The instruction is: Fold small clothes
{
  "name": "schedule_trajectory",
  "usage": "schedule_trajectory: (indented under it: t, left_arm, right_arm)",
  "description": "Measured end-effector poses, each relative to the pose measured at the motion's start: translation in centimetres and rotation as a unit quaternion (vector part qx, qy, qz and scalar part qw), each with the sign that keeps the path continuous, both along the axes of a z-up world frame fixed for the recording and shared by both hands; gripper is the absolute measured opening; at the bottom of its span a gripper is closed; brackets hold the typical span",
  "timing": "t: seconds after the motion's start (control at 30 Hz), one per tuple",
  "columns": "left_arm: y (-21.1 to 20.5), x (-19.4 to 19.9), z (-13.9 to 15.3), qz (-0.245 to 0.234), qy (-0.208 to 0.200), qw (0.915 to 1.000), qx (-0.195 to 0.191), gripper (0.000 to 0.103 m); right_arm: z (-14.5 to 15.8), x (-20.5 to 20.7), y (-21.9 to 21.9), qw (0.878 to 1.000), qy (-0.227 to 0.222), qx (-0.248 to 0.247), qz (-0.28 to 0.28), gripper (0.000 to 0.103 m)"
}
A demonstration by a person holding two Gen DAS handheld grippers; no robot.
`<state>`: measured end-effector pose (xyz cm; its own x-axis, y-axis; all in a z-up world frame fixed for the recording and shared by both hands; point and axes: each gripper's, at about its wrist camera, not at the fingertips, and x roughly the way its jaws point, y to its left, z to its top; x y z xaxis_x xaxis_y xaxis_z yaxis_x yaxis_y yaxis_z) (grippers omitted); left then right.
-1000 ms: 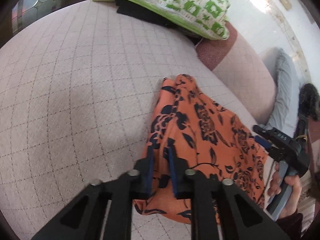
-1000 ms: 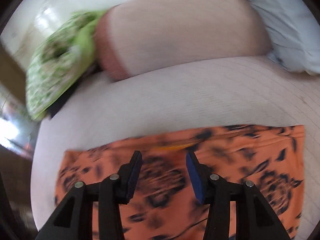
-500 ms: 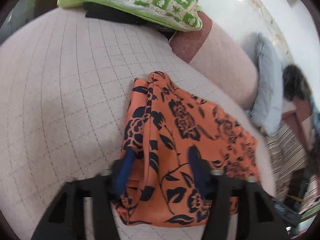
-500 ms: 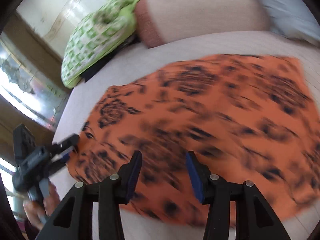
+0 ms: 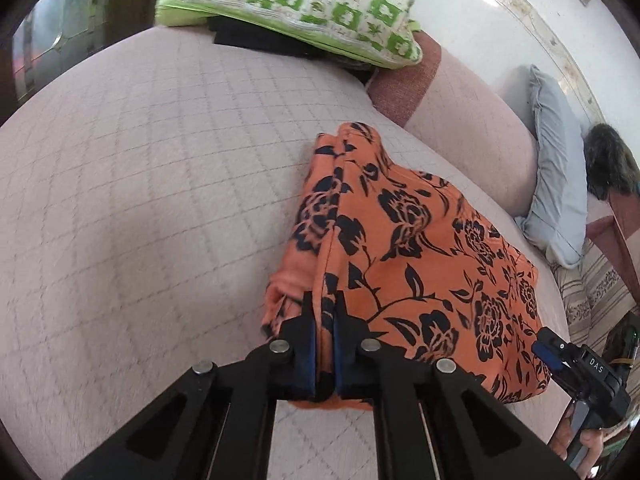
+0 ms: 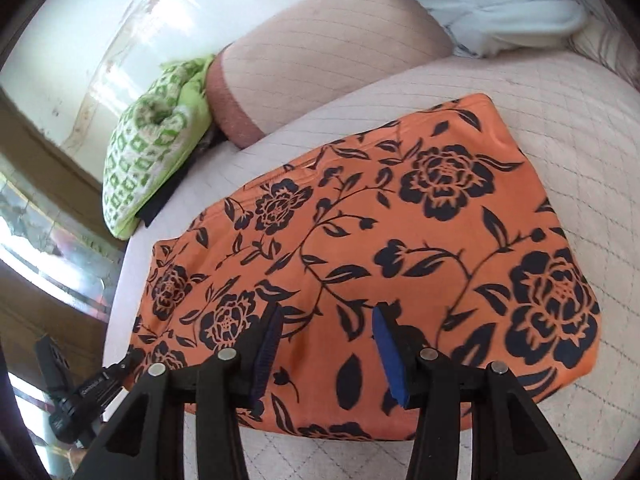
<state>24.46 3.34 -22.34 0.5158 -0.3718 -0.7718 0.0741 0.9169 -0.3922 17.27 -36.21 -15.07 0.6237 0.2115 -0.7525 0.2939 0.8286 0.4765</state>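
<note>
An orange garment with black flowers [image 5: 420, 248] lies folded on the pale quilted bed cover [image 5: 140, 200]. My left gripper [image 5: 326, 344] is shut on the garment's near left edge, and the cloth bunches up between its blue pads. In the right wrist view the garment [image 6: 380, 240] lies flat as a rough rectangle. My right gripper [image 6: 324, 348] is open just above its near edge, with nothing between the pads. The left gripper shows at the lower left of that view [image 6: 84, 396], and the right gripper at the lower right of the left wrist view [image 5: 580, 372].
A green and white patterned pillow [image 5: 288, 4] lies at the head of the bed on something black. A pink bolster [image 5: 460, 120] and a grey pillow [image 5: 556, 168] lie along the far side. A striped cloth [image 5: 600, 292] is at the right edge.
My left gripper opened half a second ago and has now shut again on the garment's left edge. My right gripper stayed open and swung over the garment, now near its front edge.
</note>
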Motion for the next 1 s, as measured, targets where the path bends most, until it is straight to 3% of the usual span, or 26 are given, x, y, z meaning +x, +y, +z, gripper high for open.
schedule_trajectory:
  t: [0.1, 0.17, 0.23, 0.3, 0.37, 0.43, 0.47, 0.5, 0.53, 0.63, 0.7, 0.73, 0.8, 1.0]
  left_arm:
    - [1.1, -0.9, -0.4, 0.037, -0.004, 0.9992, -0.012, 0.008]
    - [1.1, 0.0, -1.2, 0.040, 0.013, 0.9986, -0.032, 0.014]
    - [1.6, 0.4, -1.0, 0.065, 0.015, 0.9970, -0.040, 0.021]
    - [1.5, -0.1, 0.5, 0.078, -0.015, 0.9959, -0.043, 0.022]
    - [0.2, -1.0, 2.7, 0.073, -0.067, 0.9951, -0.002, 0.030]
    - [-1.7, -2.2, 4.6, 0.061, -0.111, 0.9911, 0.042, 0.064]
    - [-2.4, -2.4, 5.0, 0.052, -0.123, 0.9899, 0.049, 0.071]
    - [-3.4, -2.6, 5.2, 0.035, -0.129, 0.9894, 0.057, 0.080]
    - [-4.9, -2.6, 5.0, 0.009, -0.123, 0.9900, 0.069, 0.083]
    - [-8.3, -1.5, 2.4, -0.034, -0.063, 0.9899, 0.122, 0.083]
    - [-9.5, -0.3, -0.2, -0.044, -0.013, 0.9847, 0.168, 0.083]
    - [-9.9, 0.1, -1.2, -0.043, -0.003, 0.9810, 0.189, 0.085]
    - [-10.5, -0.3, -0.7, -0.043, -0.023, 0.9771, 0.207, 0.086]
    - [-10.6, -0.4, 1.6, -0.041, -0.052, 0.9852, 0.159, 0.086]
  right_arm:
    - [-0.9, 0.1, 1.0, 1.000, 0.013, 0.001, 0.019, 0.061]
    - [-2.5, 0.7, 1.7, 0.997, 0.055, -0.008, 0.045, 0.063]
    - [-2.4, 0.6, 1.8, 0.997, 0.052, -0.020, 0.052, 0.063]
    - [-1.2, -0.1, 1.3, 0.999, 0.028, -0.011, 0.044, 0.063]
    - [-0.1, -1.1, 0.7, 0.999, 0.003, -0.007, 0.035, 0.063]
    - [0.7, -1.6, 1.0, 0.999, -0.004, -0.033, 0.030, 0.062]
    - [0.7, -1.6, 1.2, 0.999, 0.000, -0.047, 0.027, 0.058]
    - [0.4, -1.7, 1.4, 0.998, 0.012, -0.060, 0.029, 0.046]
    - [0.0, -1.7, 1.5, 0.997, 0.025, -0.065, 0.032, 0.040]
    - [-2.5, -1.5, 1.2, 0.993, 0.083, -0.072, 0.037, 0.036]
    - [-2.8, -1.5, 1.4, 0.992, 0.081, -0.085, 0.045, 0.035]
    - [-2.6, -1.6, 1.5, 0.992, 0.079, -0.089, 0.048, 0.035]
    - [-2.3, -1.7, 1.7, 0.992, 0.074, -0.086, 0.046, 0.035]
    - [0.4, -1.2, 3.0, 0.993, 0.000, -0.106, 0.045, 0.035]
